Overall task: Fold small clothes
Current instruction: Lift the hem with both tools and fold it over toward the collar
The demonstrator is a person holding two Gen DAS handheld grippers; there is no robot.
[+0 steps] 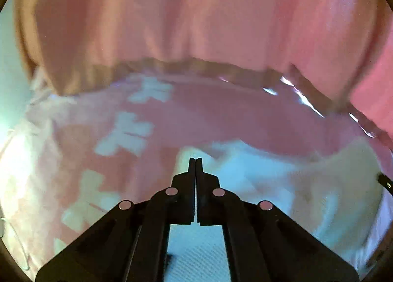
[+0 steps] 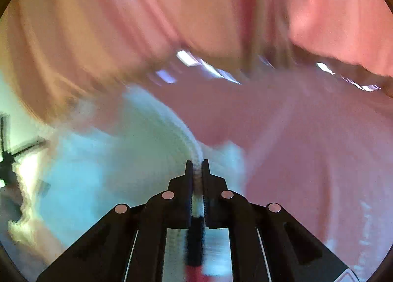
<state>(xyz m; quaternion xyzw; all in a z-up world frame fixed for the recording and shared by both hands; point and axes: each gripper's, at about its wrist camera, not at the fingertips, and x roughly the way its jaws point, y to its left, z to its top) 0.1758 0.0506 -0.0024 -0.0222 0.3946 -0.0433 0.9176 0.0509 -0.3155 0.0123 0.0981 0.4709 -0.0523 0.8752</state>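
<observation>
At the lower centre of the right wrist view, the right gripper (image 2: 197,162) is closed on a ribbed white edge of the small white garment (image 2: 137,134), with knit fabric visibly pinched between the pads. The garment spreads from the fingertips toward the left and centre of that frame, lying on a pink cloth surface (image 2: 307,147).

At the lower centre of the left wrist view, the left gripper (image 1: 195,159) has its jaws fully together. No fabric is visible between the pads; the tips sit just over the pale garment (image 1: 258,171), which occupies the lower right of that frame. To its left lies a pink cloth printed with pale blocky marks (image 1: 122,132). Pink curtain-like fabric (image 1: 196,12) fills the upper half of both views.

Probable faults from this state:

1. One-sided grip. If the left gripper has closed on nothing, lifting produces a fold carried by the right corner only. The garment then hangs skewed and the fold line runs diagonally.

2. Shallow bite. The right pads hold only the ribbed hem. A quick pull may draw the knit out of the jaws.

3. Wrong layer. The left tips are close to the pink surface; a repeat attempt may pinch the underlying cloth together with the garment.

4. Motion blur in both views limits confirmation of contact.
</observation>
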